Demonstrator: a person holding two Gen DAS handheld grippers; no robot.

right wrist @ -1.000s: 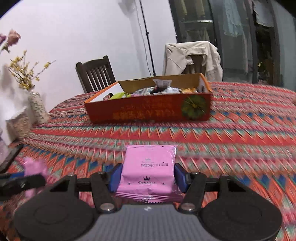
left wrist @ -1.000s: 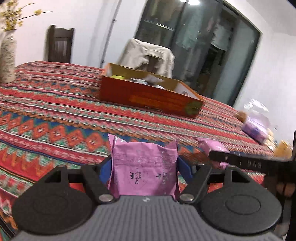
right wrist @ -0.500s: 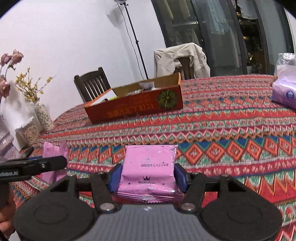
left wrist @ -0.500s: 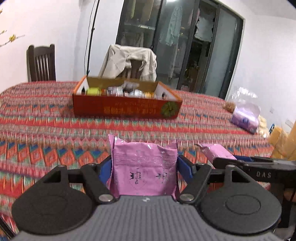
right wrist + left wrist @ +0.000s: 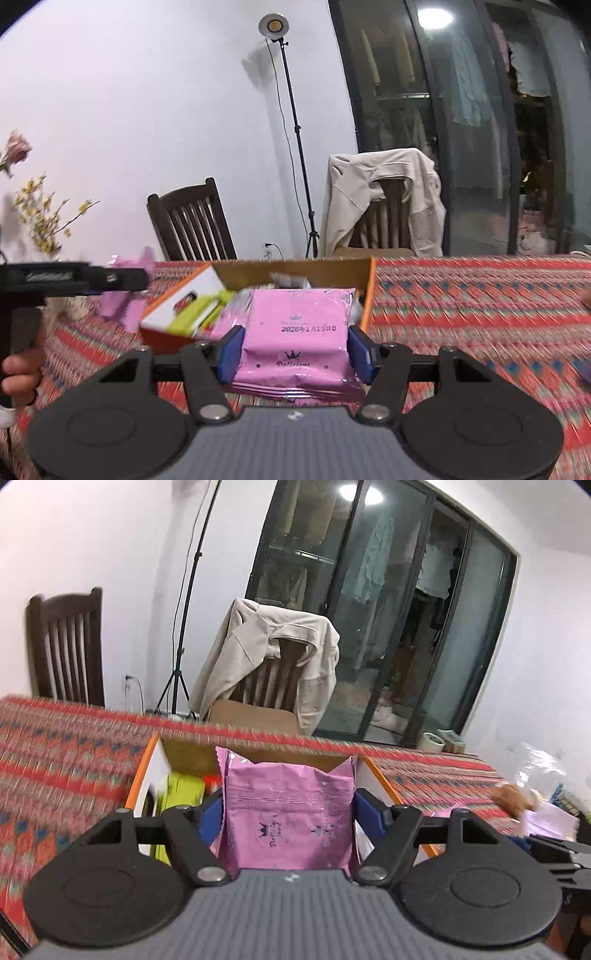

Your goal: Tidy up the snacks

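Here, left to right, is what you hold and what lies before you. Your left gripper (image 5: 288,808) has its blue pads (image 5: 208,818) clamped on a pink snack packet (image 5: 288,812), held upright above the near edge of the open cardboard box (image 5: 192,755). In the right wrist view your left hand (image 5: 20,369) shows at the far left, gripping its handle. The box sits on the red patterned tablecloth (image 5: 66,753); a yellow-green pack (image 5: 181,794) lies in its left part, and the other contents are too blurred to name. Your right gripper (image 5: 293,349) has its fingers shut on a second pink packet (image 5: 295,332), lying flat, date stamp upward, over the box's near wall. Beyond the table: a dark wooden chair (image 5: 192,221), a light stand (image 5: 291,110), a chair draped with a beige jacket (image 5: 384,199), and glass doors (image 5: 461,129).
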